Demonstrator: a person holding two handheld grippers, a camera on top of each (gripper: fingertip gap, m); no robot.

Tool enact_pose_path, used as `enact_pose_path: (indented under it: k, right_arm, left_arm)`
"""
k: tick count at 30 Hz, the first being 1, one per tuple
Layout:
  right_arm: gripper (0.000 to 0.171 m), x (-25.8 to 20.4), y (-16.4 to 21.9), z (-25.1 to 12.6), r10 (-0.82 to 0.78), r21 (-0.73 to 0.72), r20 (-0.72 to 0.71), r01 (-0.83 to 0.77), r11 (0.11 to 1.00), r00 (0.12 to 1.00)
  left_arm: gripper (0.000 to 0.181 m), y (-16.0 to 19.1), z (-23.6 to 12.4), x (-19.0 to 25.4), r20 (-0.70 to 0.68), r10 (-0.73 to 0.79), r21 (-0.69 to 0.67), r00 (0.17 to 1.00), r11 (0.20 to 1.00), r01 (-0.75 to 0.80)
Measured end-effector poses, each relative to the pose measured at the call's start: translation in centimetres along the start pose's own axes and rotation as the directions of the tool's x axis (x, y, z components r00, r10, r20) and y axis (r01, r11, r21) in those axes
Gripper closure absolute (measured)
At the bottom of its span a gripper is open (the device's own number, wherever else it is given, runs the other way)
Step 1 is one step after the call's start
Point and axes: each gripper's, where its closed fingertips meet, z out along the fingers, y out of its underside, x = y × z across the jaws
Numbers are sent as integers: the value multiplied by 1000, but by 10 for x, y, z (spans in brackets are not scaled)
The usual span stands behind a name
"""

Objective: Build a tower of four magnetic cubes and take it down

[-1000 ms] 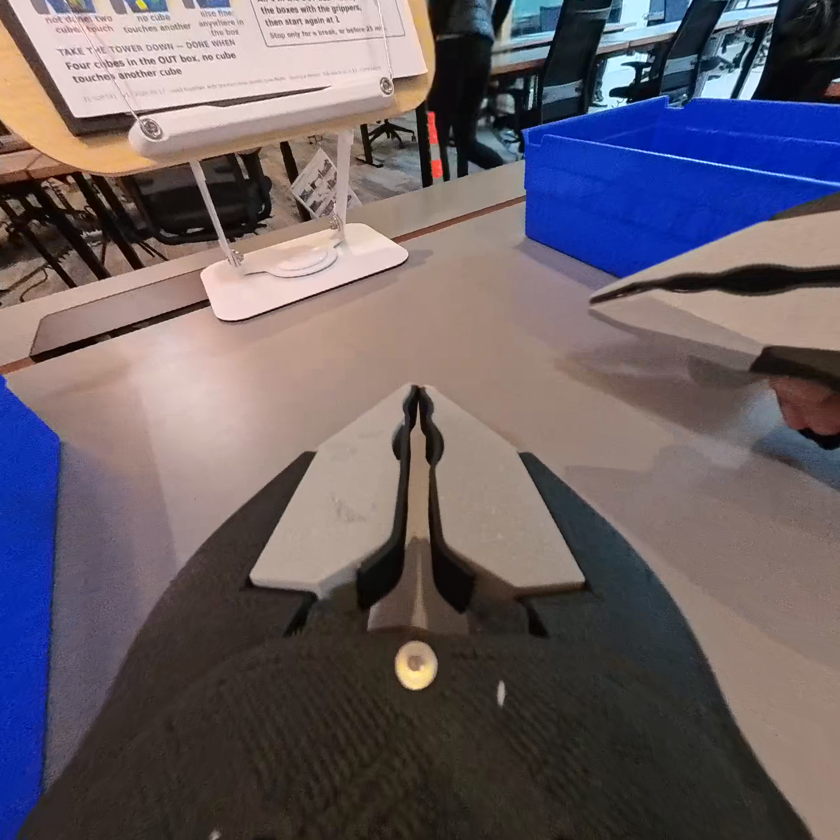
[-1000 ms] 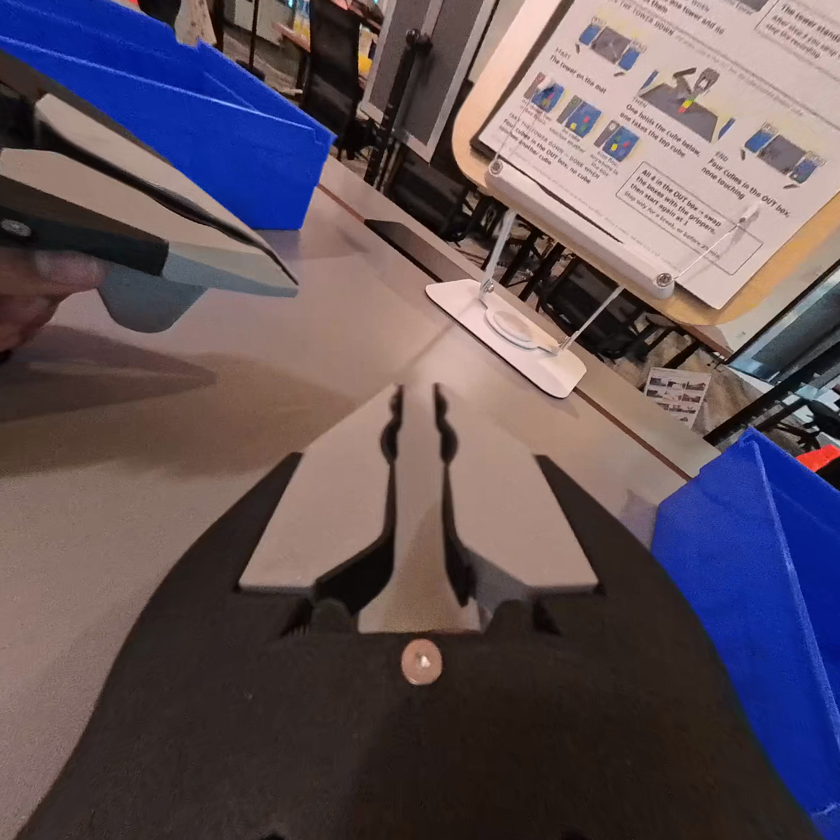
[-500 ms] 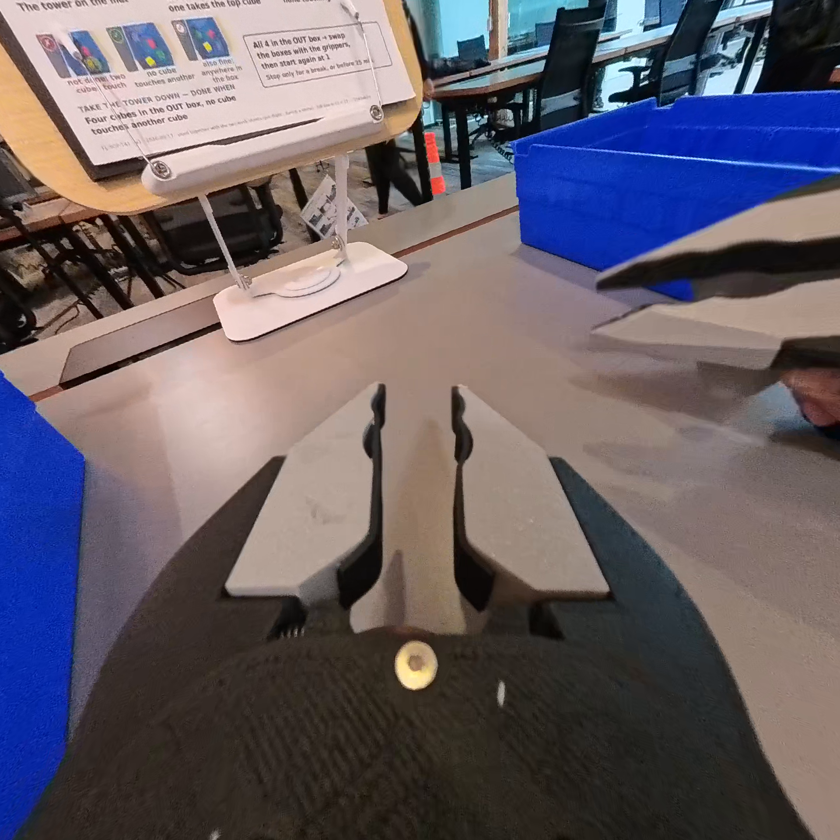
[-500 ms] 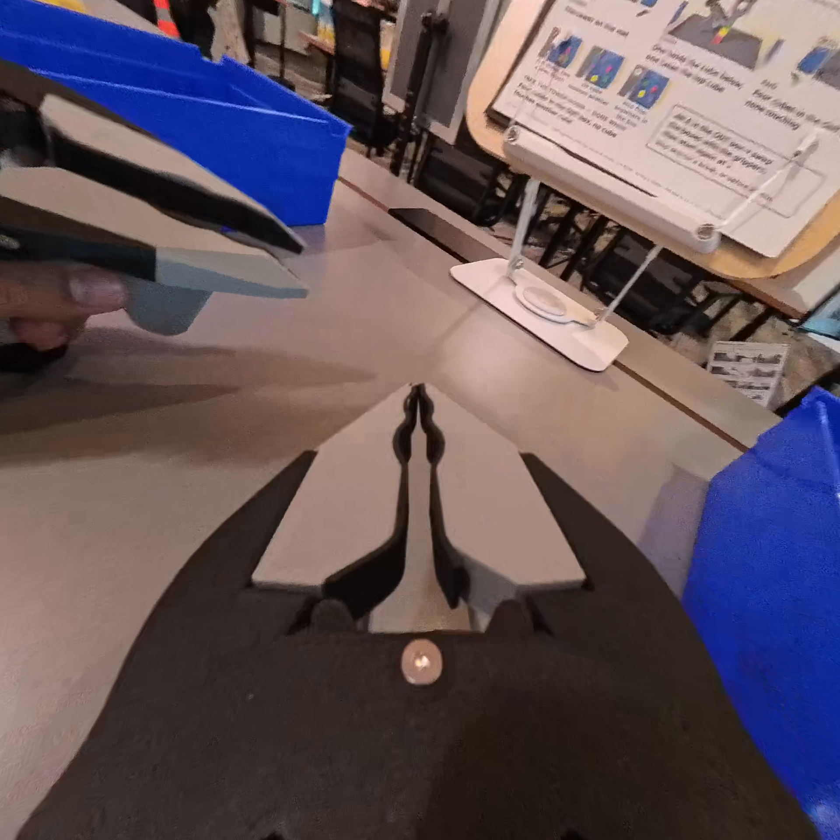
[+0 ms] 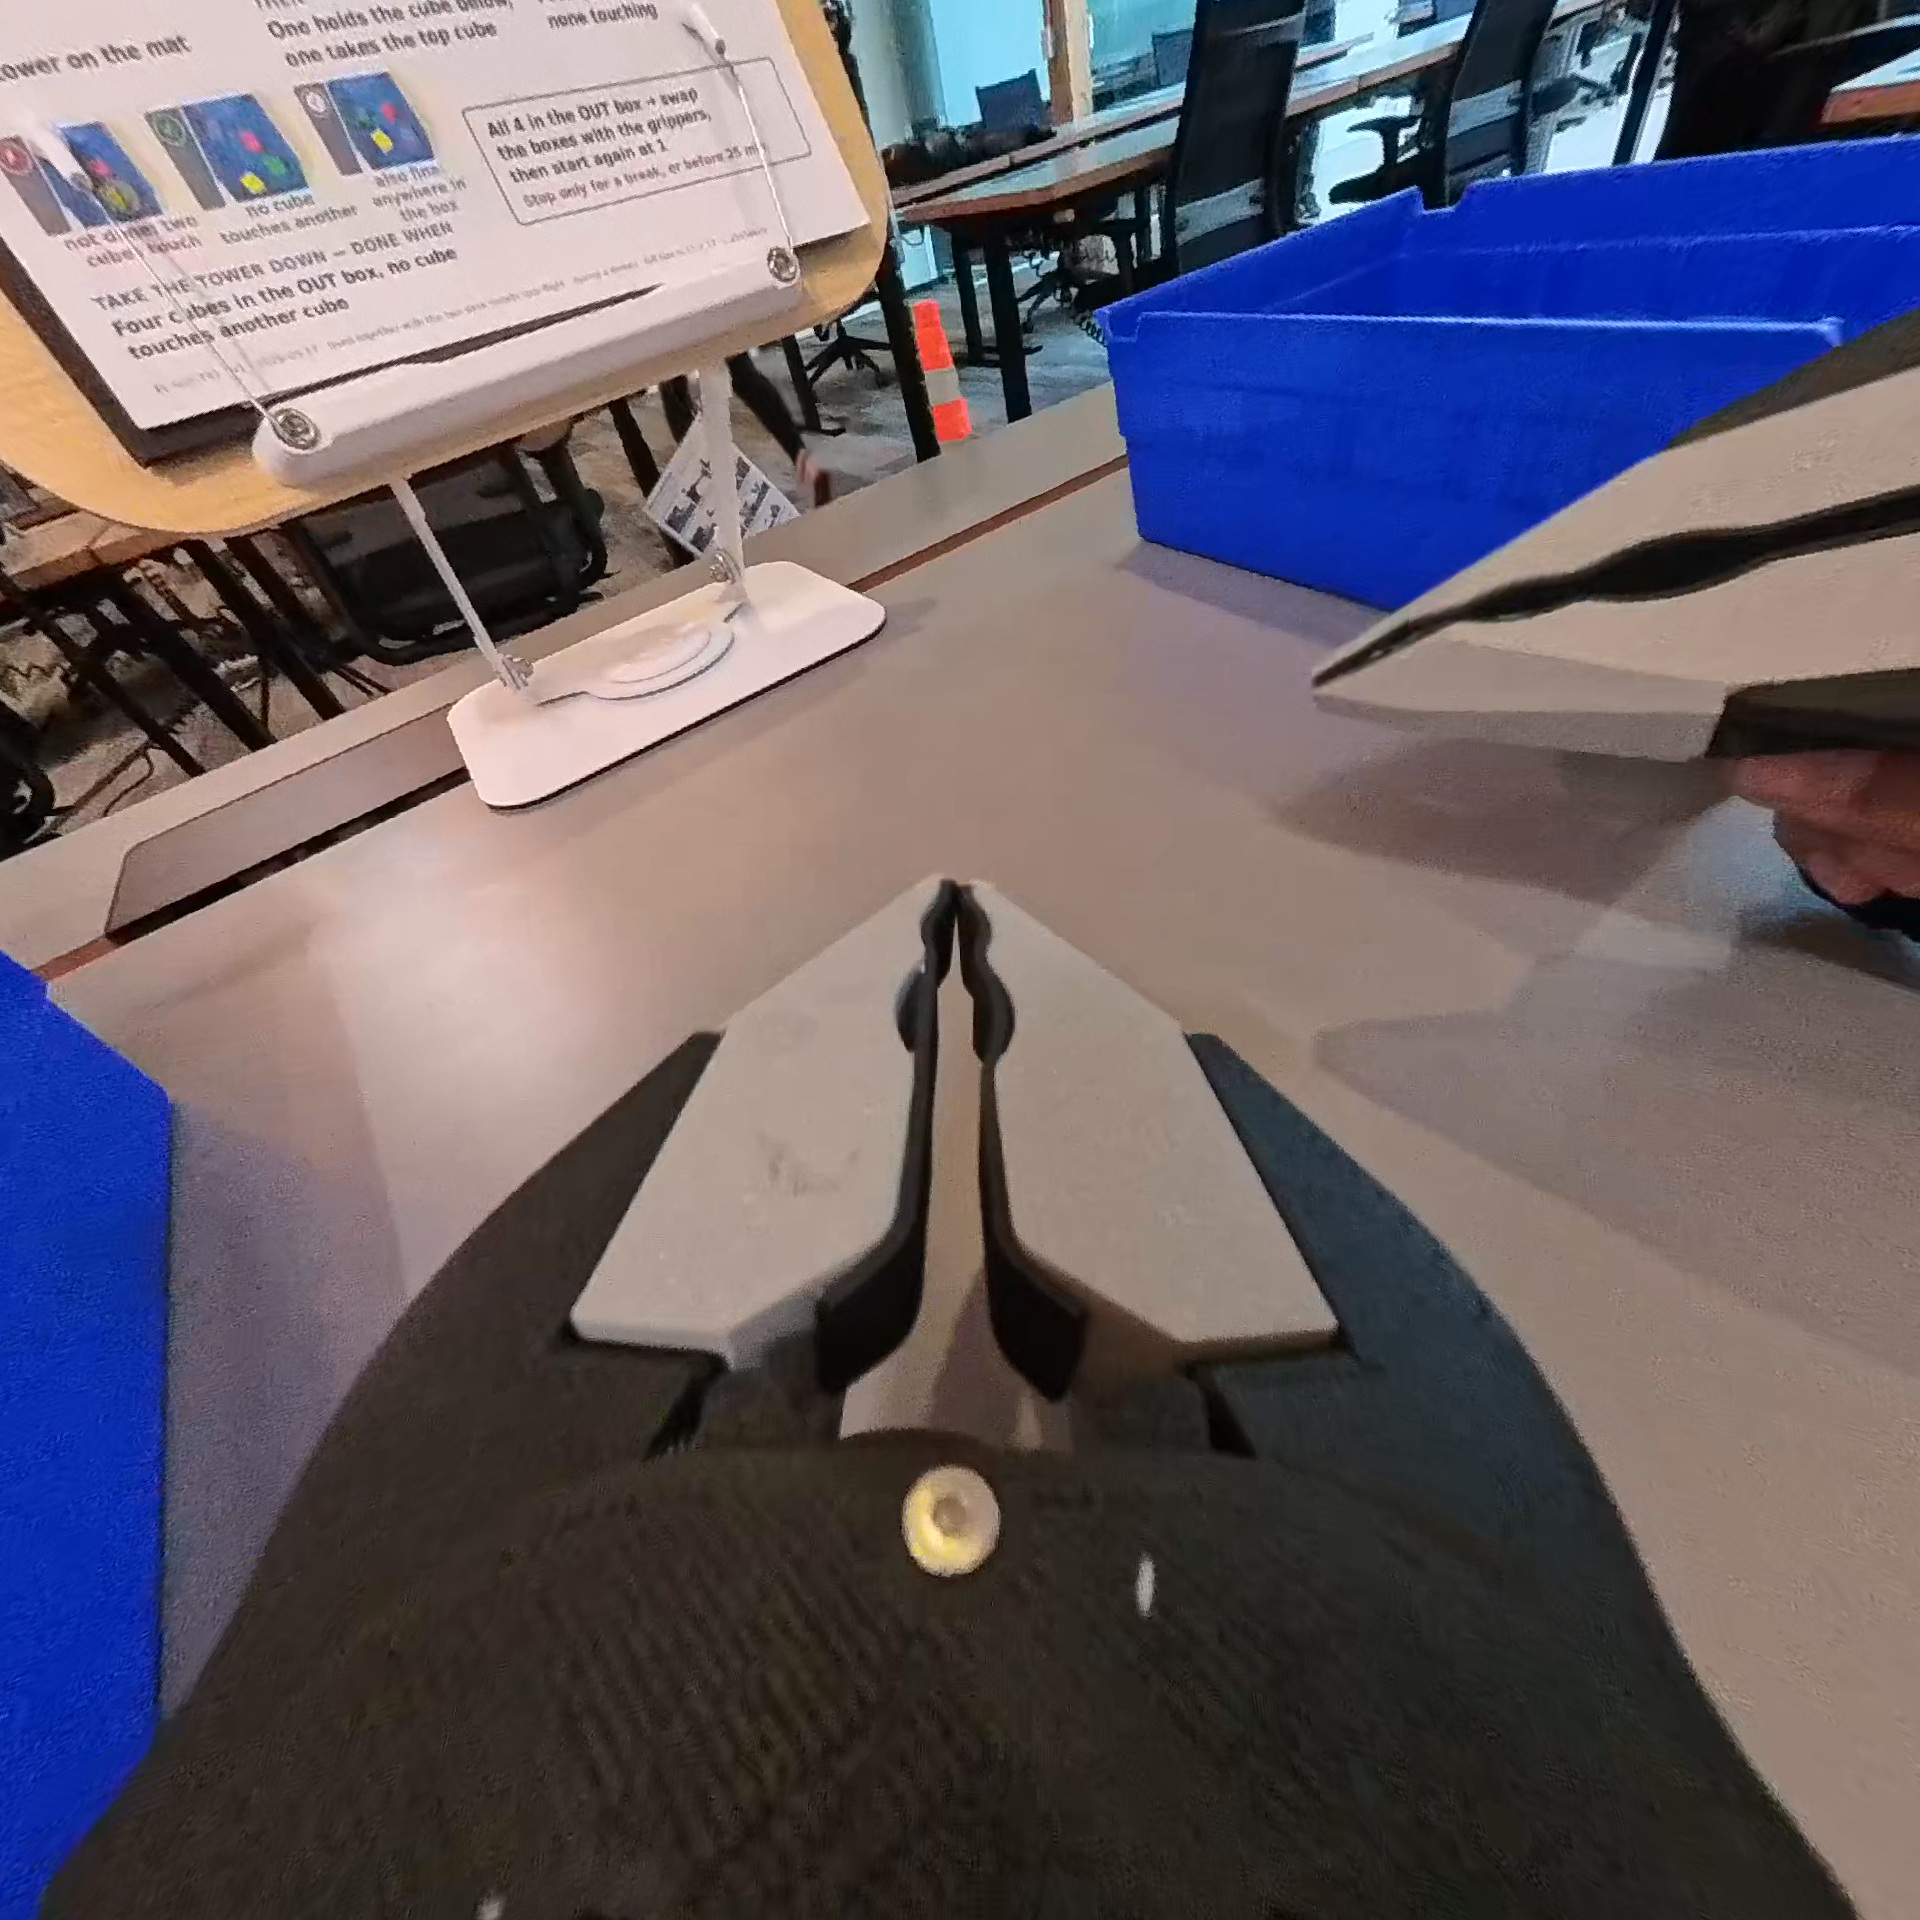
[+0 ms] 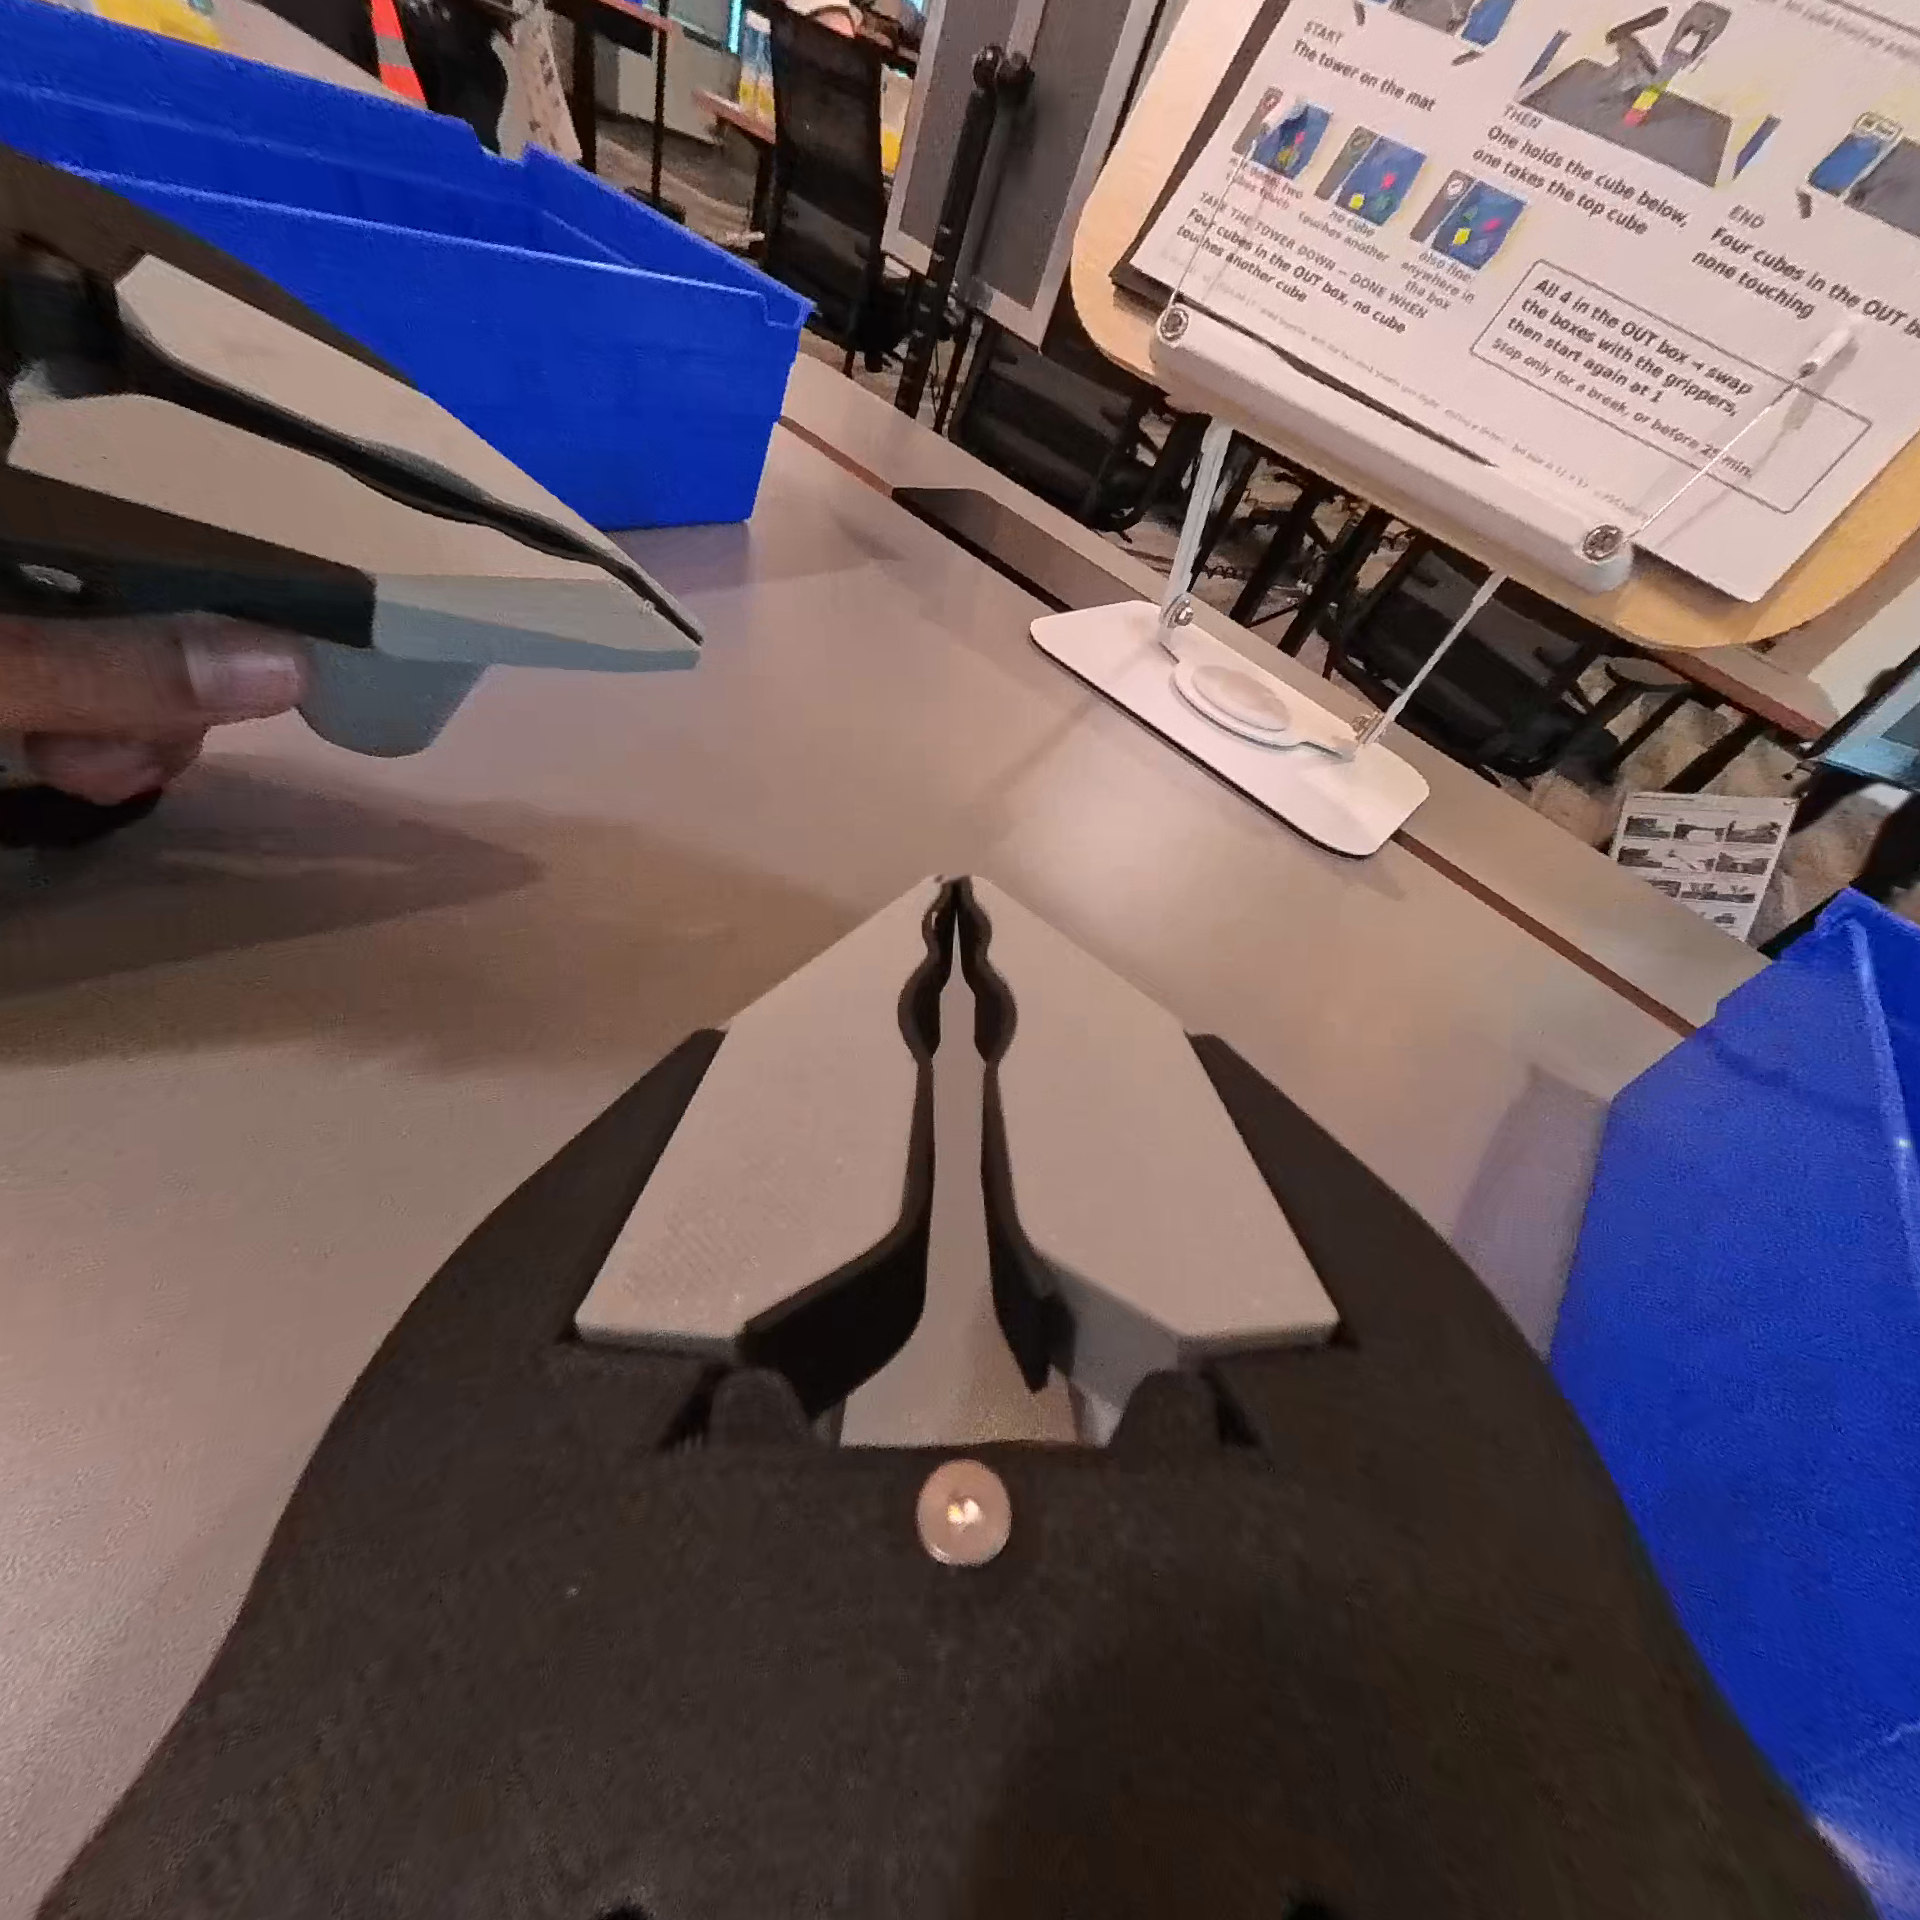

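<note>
No magnetic cube shows in either view. My left gripper (image 5: 948, 891) is shut and empty, held low over the grey table (image 5: 1091, 748). It also shows at the left of the right wrist view (image 6: 681, 634), shut, with a hand behind it. My right gripper (image 6: 954, 888) is shut and empty over the same table. It also shows at the right of the left wrist view (image 5: 1325, 681), shut. The two grippers point toward each other's side across the table's middle.
A blue bin (image 5: 1455, 395) stands at the far right of the left wrist view, another blue bin (image 5: 73, 1351) at its left edge. A white stand (image 5: 665, 675) holding an instruction sheet (image 5: 416, 177) sits at the table's back edge. Office chairs and desks stand beyond.
My left gripper was shut, opened half a second ago, and is shut again. My right gripper went from slightly open to shut. Both shifted a little.
</note>
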Motion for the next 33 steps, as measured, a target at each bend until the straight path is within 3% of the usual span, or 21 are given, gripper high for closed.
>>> enact_pose_path:
  k: [4, 9, 17, 33]
  right_arm:
    - [160, 3, 1, 1, 17, 1, -17, -17, 1000, 1000]
    - [162, 3, 5, 1, 47, -28, -1, -47, 999, 999]
    - [148, 5, 10, 2, 123, -59, 20, -122, 991, 992]
    - [150, 5, 13, 3, 131, -71, 16, -130, 989, 991]
  left_arm:
    - [162, 2, 2, -4, 30, -1, -16, 1000, 1000, 1]
    - [161, 3, 3, -3, 33, 6, -21, 999, 1000, -6]
    - [150, 4, 3, -4, 28, -11, -31, 1000, 999, 12]
    - [140, 9, 5, -6, 48, -16, -62, 999, 998, 19]
